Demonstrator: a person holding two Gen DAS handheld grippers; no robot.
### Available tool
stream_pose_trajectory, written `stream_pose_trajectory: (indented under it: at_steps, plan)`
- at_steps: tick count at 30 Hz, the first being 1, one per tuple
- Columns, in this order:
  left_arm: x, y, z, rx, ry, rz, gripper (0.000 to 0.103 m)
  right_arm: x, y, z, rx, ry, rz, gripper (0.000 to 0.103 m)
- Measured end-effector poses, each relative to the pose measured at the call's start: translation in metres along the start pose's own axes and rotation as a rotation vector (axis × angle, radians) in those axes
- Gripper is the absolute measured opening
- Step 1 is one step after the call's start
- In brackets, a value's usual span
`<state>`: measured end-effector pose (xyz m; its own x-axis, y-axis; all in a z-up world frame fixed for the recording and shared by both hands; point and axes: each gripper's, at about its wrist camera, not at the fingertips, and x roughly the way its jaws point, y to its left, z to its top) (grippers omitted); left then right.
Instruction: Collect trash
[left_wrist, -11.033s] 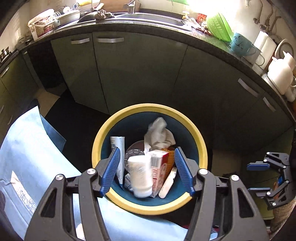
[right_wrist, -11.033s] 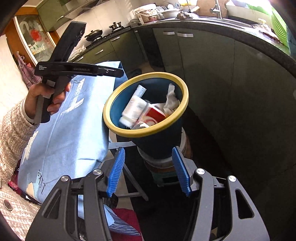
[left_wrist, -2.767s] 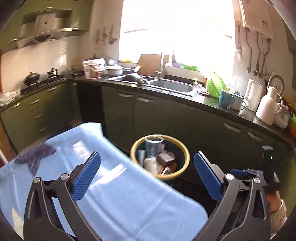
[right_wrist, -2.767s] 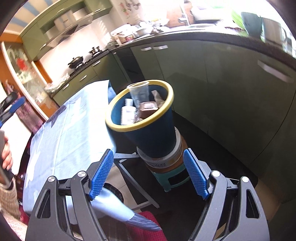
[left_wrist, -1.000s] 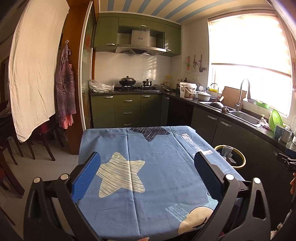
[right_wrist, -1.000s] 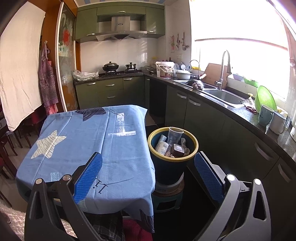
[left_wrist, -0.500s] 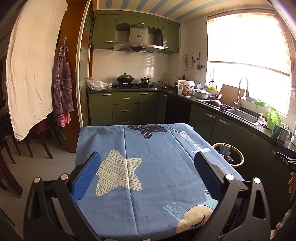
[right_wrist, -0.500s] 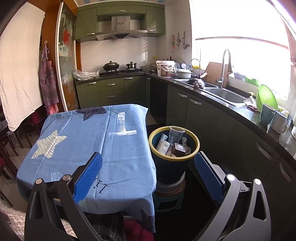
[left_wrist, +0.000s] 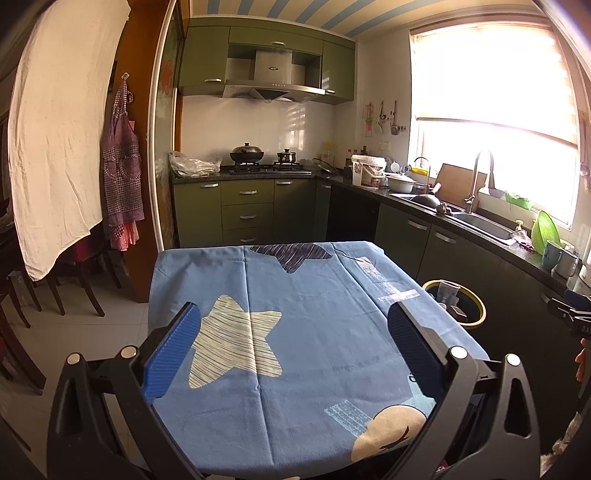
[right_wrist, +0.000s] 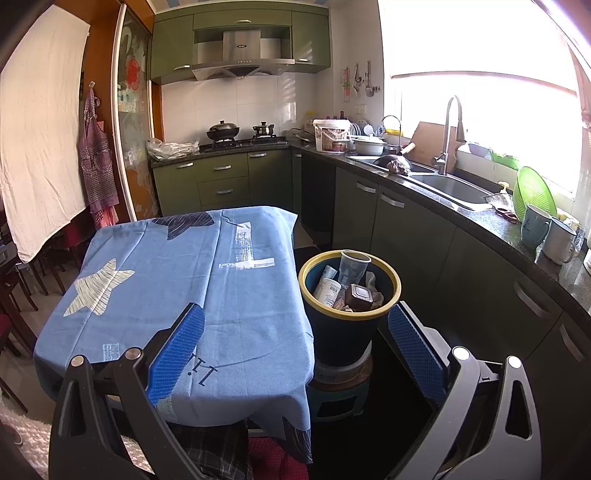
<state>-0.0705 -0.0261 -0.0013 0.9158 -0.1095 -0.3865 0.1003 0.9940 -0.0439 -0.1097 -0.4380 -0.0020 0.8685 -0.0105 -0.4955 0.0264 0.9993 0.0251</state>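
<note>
A dark blue trash bin with a yellow rim (right_wrist: 391, 275) stands on a stool to the right of the table and holds a clear plastic cup (right_wrist: 352, 269), a white bottle (right_wrist: 327, 290), a brown lidded tub (right_wrist: 360, 295) and crumpled paper. The same bin (left_wrist: 478, 308) shows past the table's right edge in the left wrist view. My left gripper (left_wrist: 293, 343) hangs open above the near half of the blue tablecloth (left_wrist: 295, 295). My right gripper (right_wrist: 295, 343) is open too, held back from the bin, with nothing between its fingers.
The tablecloth (right_wrist: 177, 269) carries star prints and no loose items. Green cabinets (right_wrist: 406, 229) and a dark counter with a sink (right_wrist: 448, 188), mugs (right_wrist: 535, 225) and a green colander run along the right. Dark chairs (left_wrist: 74, 273) stand at the left.
Both grippers have drawn back from the bin over the last seconds, and the whole table and kitchen have come into view. Since half a second ago the views barely shift.
</note>
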Motion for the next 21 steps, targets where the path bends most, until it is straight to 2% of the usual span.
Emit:
stream_pose_trajectory:
  at_steps: [21]
  plan:
    - [0.0029, -0.0015, -0.0033, 0.006, 0.012, -0.007, 0.096, 0.0041, 0.0028, -0.0019, 0.003, 0.002, 0.007, 0.098]
